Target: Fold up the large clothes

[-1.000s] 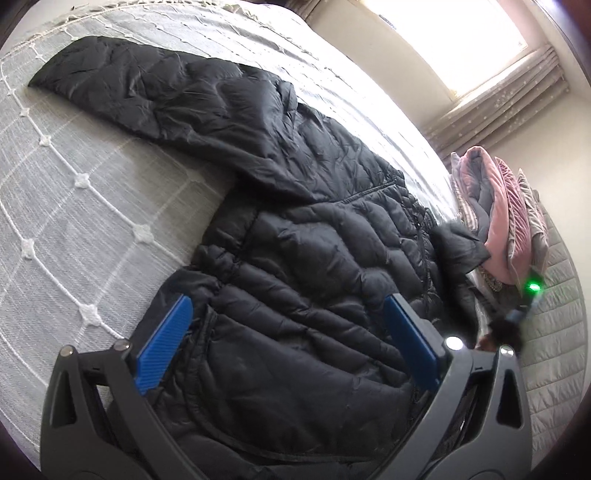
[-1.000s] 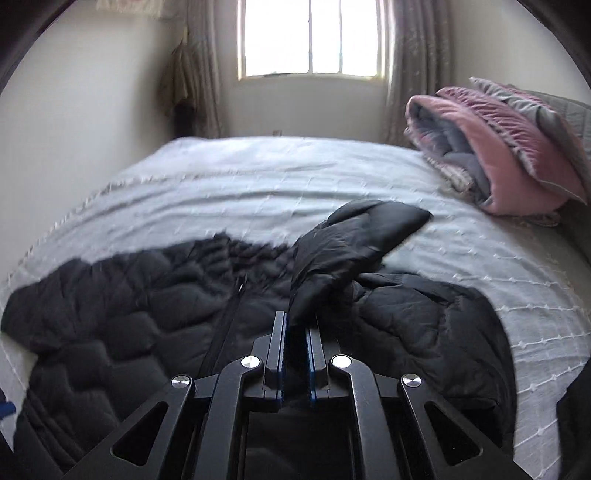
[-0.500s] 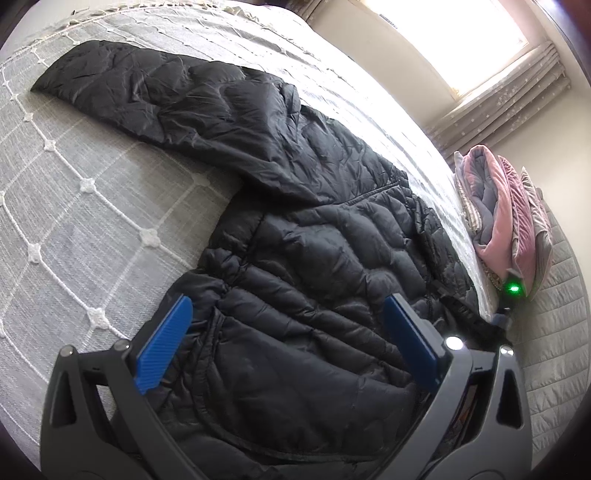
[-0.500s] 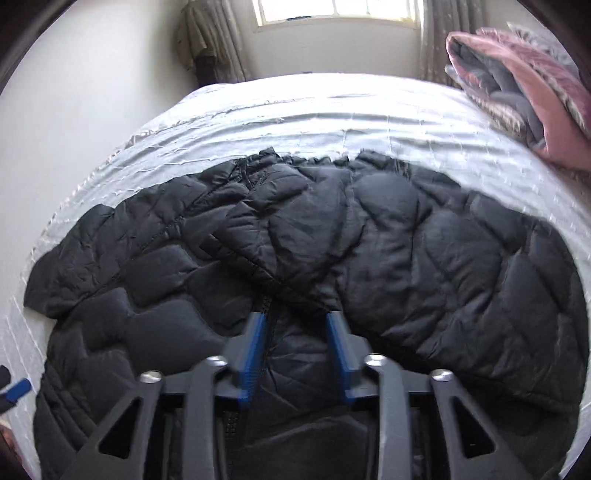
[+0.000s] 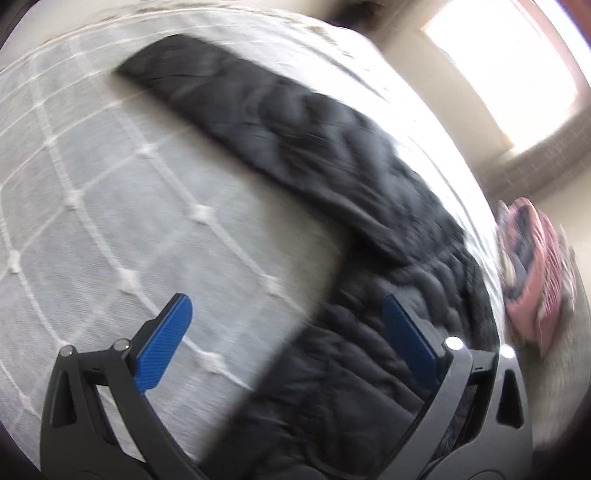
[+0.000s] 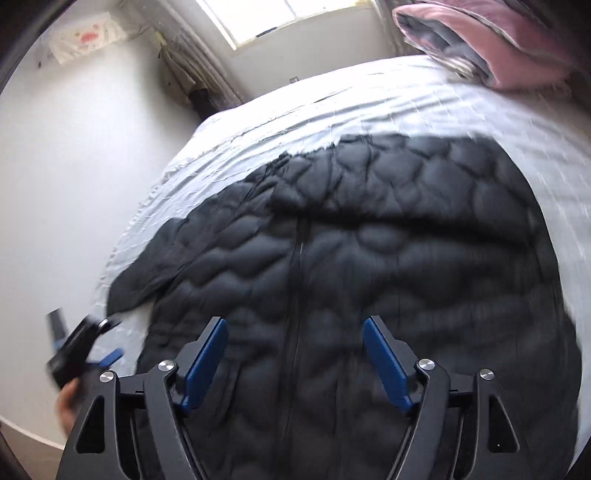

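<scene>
Black puffer jacket [image 6: 369,258] lies flat on the bed [image 6: 388,96], front up with the zipper running down the middle, filling most of the right wrist view; one sleeve is folded across the chest in the upper half of the frame, the other sleeve [image 5: 258,122] stretches out toward the upper left of the left wrist view. Right gripper [image 6: 295,360] hangs over the lower centre of the jacket, blue pads wide apart, nothing between them. Left gripper [image 5: 291,343] is also spread wide and empty, positioned over the jacket's side edge at lower centre, left pad over the bare grey quilted bedspread [image 5: 92,221], right pad over black fabric. Left wrist view is motion-blurred. Left gripper also shows at the lower left edge of the right wrist view, blurred, beside the jacket hem. Folded pink and grey blanket [image 6: 491,48] sits at the upper right of the bed, apart from the jacket. Window [image 6: 277,14] at top centre.
</scene>
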Available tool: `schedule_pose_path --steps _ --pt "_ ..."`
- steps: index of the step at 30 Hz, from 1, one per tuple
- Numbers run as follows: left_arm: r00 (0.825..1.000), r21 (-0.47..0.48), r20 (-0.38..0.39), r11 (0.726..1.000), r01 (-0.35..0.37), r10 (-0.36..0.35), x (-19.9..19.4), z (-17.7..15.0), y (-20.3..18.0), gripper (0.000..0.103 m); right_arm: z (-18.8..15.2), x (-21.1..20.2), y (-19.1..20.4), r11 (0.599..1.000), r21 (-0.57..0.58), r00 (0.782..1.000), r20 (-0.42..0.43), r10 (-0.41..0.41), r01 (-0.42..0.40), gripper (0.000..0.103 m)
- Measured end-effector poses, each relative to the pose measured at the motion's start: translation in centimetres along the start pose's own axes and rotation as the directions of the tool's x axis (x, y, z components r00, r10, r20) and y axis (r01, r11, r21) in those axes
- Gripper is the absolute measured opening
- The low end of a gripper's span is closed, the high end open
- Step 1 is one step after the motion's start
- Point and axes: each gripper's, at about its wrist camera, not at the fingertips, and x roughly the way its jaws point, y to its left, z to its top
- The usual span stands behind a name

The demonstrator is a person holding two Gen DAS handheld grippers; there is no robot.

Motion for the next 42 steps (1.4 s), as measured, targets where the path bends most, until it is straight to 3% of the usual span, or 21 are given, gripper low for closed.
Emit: schedule_pose_path --steps 3,5,9,11,16,20,22,24,25,26,27,30,34,38,42 --pt "0.998 -0.083 0.037 0.995 -0.056 0.059 -0.6 1.8 2.8 0.102 -3.4 0.1 -0.8 0.998 0.008 0.997 -0.019 0.069 -0.069 0.082" --pt "0.995 -0.147 0.059 0.987 -0.065 0.074 -1.4 3.3 4.6 0.102 -4.7 1.2 -1.5 1.0 -0.003 0.998 -0.056 0.018 -0.018 0.082" --pt "0.989 -0.329 0.126 0.944 -0.029 0.075 -3.0 7.1 8.7 0.102 -4.1 1.1 -3.3 0.998 0.064 1.0 -0.009 0.02 -0.019 0.082" --pt "0.986 -0.372 0.159 0.928 0.005 0.059 -2.9 9.1 9.8 0.102 -4.0 0.5 -4.0 0.995 0.095 1.0 0.009 0.027 -0.028 0.082" --pt "0.99 -0.344 0.076 0.935 -0.082 0.115 1.2 13.4 10.6 0.102 -3.9 -0.3 -3.6 0.998 0.063 0.999 0.021 0.029 -0.03 0.082" --pt "0.976 -0.342 0.123 0.931 -0.128 0.18 2.7 14.9 10.4 0.102 -3.8 -0.8 -3.8 0.996 0.074 0.999 0.038 0.037 -0.04 0.082" --pt "0.976 -0.283 0.125 0.949 -0.136 0.177 3.8 15.4 8.9 0.102 -4.0 -0.8 -4.1 0.997 0.078 0.999 0.035 0.019 -0.022 0.082" --pt "0.972 -0.252 0.122 0.953 -0.166 0.202 4.7 15.5 7.7 0.09 -4.0 -0.4 -4.4 0.996 0.091 1.0 0.023 0.006 -0.008 0.082" --pt "0.961 -0.235 0.125 0.949 -0.212 0.246 4.9 15.4 7.0 0.065 -4.0 -0.2 -4.5 0.995 0.097 1.0 0.022 0.005 -0.007 0.082" --pt "0.953 -0.227 0.122 0.942 -0.246 0.278 5.1 15.4 6.5 0.025 -4.0 0.0 -4.6 0.995 0.102 1.0 0.022 0.003 -0.005 0.082" --pt "0.955 -0.236 0.107 0.94 -0.246 0.277 5.3 15.6 6.4 0.007 -4.0 0.0 -4.7 0.995 0.104 1.0 0.023 0.001 -0.004 0.082" --pt "0.978 -0.277 0.104 0.949 -0.148 0.183 4.5 16.1 6.6 0.004 -4.0 -0.2 -4.8 0.994 0.11 0.999 0.036 -0.003 -0.001 0.082" --pt "0.963 -0.21 0.23 0.973 -0.096 0.144 -0.1 16.6 4.5 0.004 -3.9 -0.5 -5.3 0.991 0.131 0.999 0.043 0.009 -0.015 0.082" --pt "0.949 -0.174 0.298 0.983 -0.051 0.102 -4.2 16.8 2.5 0.004 -3.7 -1.0 -5.5 0.99 0.14 0.998 0.059 0.028 -0.036 0.082" --pt "0.919 -0.082 0.392 0.997 -0.001 0.033 -8.1 15.9 -1.8 0.004 -3.5 -1.7 -5.7 0.987 0.15 0.996 0.076 0.049 -0.06 0.082"
